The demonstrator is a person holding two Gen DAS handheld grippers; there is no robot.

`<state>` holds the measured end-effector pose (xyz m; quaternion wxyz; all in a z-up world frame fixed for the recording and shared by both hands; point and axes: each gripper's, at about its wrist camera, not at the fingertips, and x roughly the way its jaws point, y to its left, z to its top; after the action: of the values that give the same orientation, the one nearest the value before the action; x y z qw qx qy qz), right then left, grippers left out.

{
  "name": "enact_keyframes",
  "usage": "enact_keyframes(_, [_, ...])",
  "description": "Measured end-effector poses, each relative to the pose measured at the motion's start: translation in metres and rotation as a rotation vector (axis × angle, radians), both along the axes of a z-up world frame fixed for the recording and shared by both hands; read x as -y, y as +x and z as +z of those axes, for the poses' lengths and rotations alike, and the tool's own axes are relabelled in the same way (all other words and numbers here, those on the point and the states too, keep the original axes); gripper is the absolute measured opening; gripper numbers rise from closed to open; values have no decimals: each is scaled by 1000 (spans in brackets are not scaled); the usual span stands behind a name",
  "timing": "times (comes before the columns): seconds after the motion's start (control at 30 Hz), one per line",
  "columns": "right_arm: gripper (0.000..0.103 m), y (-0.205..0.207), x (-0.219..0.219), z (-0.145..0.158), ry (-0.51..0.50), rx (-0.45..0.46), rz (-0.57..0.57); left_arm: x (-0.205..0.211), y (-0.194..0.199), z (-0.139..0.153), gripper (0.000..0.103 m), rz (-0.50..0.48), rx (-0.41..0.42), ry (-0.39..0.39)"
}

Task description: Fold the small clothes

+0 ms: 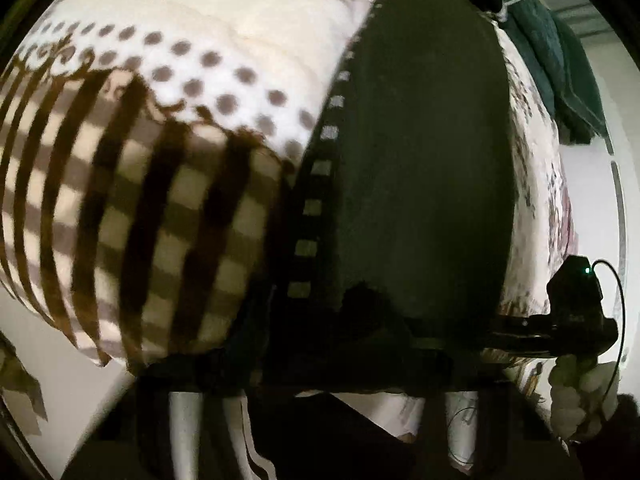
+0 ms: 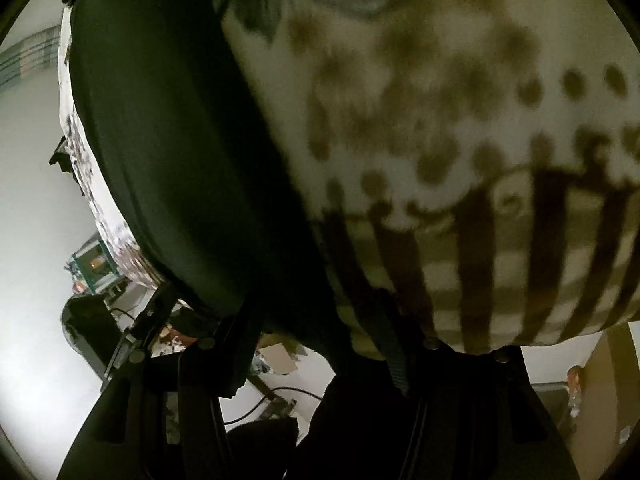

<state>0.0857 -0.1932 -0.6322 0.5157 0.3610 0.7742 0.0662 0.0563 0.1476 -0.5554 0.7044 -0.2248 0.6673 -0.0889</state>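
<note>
dark garment (image 1: pixel 420 168) flat on bedspread (image 1: pixel 224 52); both tongs low over it, grip unclear.

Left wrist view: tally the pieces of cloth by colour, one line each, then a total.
Black cloth: 1
White cloth with brown dots and stripes: 1
Dark green cloth: 1
White flowered cloth: 1
Total: 4

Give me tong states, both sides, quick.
Left tongs: closed on the dark garment, pinching its near edge.
Right tongs: closed on the dark garment's edge, beside the patterned blanket.
</note>
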Motion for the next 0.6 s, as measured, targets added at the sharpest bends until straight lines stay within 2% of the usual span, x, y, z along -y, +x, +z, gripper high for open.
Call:
enact_keyframes(0.03, [42, -11, 10, 3, 1, 22, -10, 0, -2, 0, 5, 4, 17, 11])
enact_keyframes(0.07, [7, -11, 4, 2, 14, 47, -41, -3, -6, 2, 5, 13, 34, 6])
enact_keyframes(0.13, [7, -16, -4, 0, 16, 51, -75, -12, -13, 5, 5, 36, 58, -10])
enact_keyframes(0.23, [7, -26, 1, 2, -23, 77, -44, -25, -16, 2, 5, 42, 64, -40])
enact_keyframes(0.27, [8, -28, 0, 2, -30, 78, -34, -25, -17, 0, 9, 39, 58, -63])
enact_keyframes(0.3, [15, -27, -2, 1, -26, 73, -28, -27, -14, -3, 9, 41, 39, -88])
enact_keyframes(0.33, [18, -30, -3, 1, -12, 70, -28, -30, -11, -4, 15, 51, 22, -103])
enact_keyframes(0.37, [28, -28, -4, -2, 13, 61, -30, -31, -10, -6, 30, 59, 18, -113])
enact_keyframes(0.4, [45, -27, -3, -5, 33, 51, -32, -37, -10, -8, 50, 79, 22, -140])
enact_keyframes(0.47, [59, -24, 7, -7, 70, 50, -39, -46, -14, -14, 65, 116, 25, -207])
enact_keyframes(0.5, [59, -25, 5, -9, 85, 42, -32, -46, -15, -23, 65, 128, 7, -258])
enact_keyframes(0.6, [59, -26, -5, -25, 117, -4, -10, -37, -18, -47, 64, 124, -42, -313])
